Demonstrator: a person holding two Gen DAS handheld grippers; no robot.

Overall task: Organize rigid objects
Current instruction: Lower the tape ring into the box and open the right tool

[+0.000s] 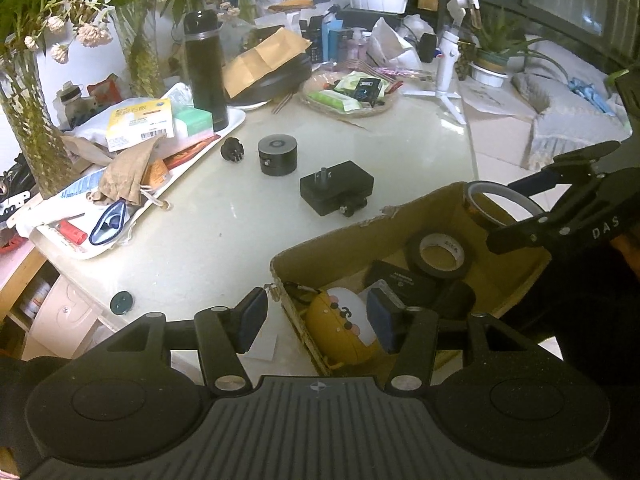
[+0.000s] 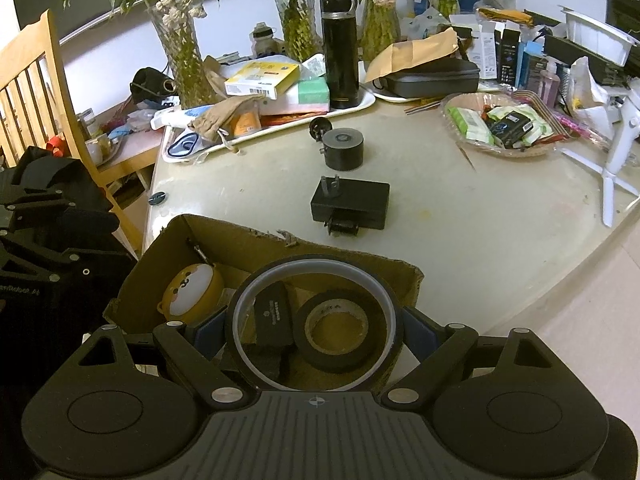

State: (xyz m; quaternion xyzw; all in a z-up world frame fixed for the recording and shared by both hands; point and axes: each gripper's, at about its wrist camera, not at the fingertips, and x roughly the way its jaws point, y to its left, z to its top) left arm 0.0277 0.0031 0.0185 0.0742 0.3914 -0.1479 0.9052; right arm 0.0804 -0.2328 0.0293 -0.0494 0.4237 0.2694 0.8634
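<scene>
Right tongs [image 2: 316, 330] pinch a clear tape ring [image 2: 314, 322] above the cardboard box [image 2: 276, 245] at the worktop's near edge. Left tongs [image 1: 316, 320] hang half open, empty. Box holds black tape [image 2: 336, 330]; black charger [image 2: 352, 200] and round puck [image 2: 343, 149] wait mid-worktop.

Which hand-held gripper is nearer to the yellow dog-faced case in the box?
Left. The left hand-held gripper hangs right over the yellow case, open. The right hand-held gripper holds a tape ring above the box's other end.
</scene>
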